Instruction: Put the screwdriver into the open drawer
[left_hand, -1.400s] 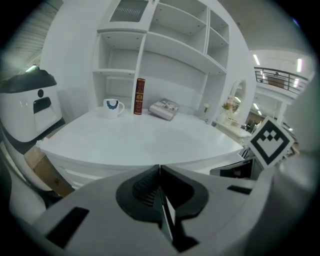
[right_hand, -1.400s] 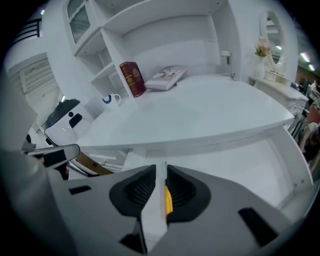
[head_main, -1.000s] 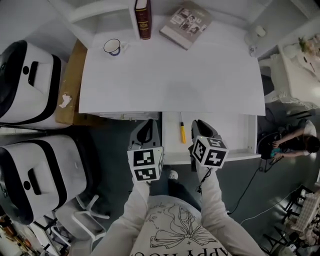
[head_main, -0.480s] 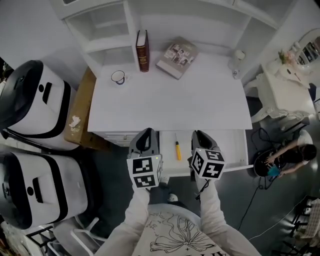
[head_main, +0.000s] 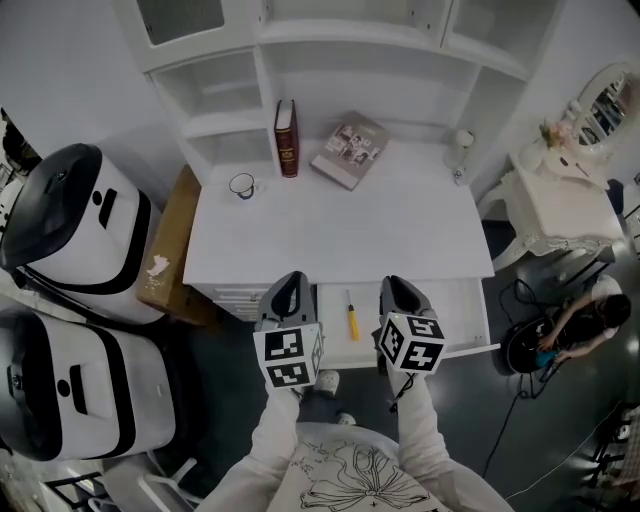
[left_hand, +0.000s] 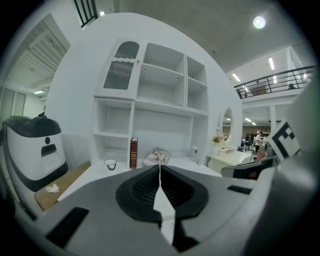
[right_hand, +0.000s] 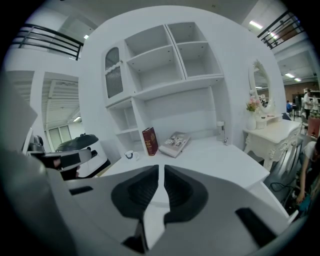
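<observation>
A yellow-handled screwdriver (head_main: 351, 317) lies inside the open white drawer (head_main: 455, 300) under the desk's front edge. My left gripper (head_main: 291, 289) hangs just left of the drawer, jaws closed with nothing between them. My right gripper (head_main: 397, 293) hovers over the drawer to the right of the screwdriver, jaws also closed and empty. Neither gripper touches the screwdriver. In the left gripper view the left gripper (left_hand: 160, 170) faces the desk and shelves. The right gripper (right_hand: 162, 172) in its own view points the same way.
On the white desk (head_main: 400, 235) stand a red book (head_main: 287, 138), a magazine (head_main: 349, 154), a cup (head_main: 241, 186) and a small bottle (head_main: 459, 147). White shelving (head_main: 330, 50) rises behind. Two large white-and-black machines (head_main: 70, 230) stand at the left. A person (head_main: 585, 315) crouches at the right.
The view has pulled back and up, so the desk and shelving show more fully. Both grippers stay shut near the drawer front. The screwdriver has not shifted within the drawer.
</observation>
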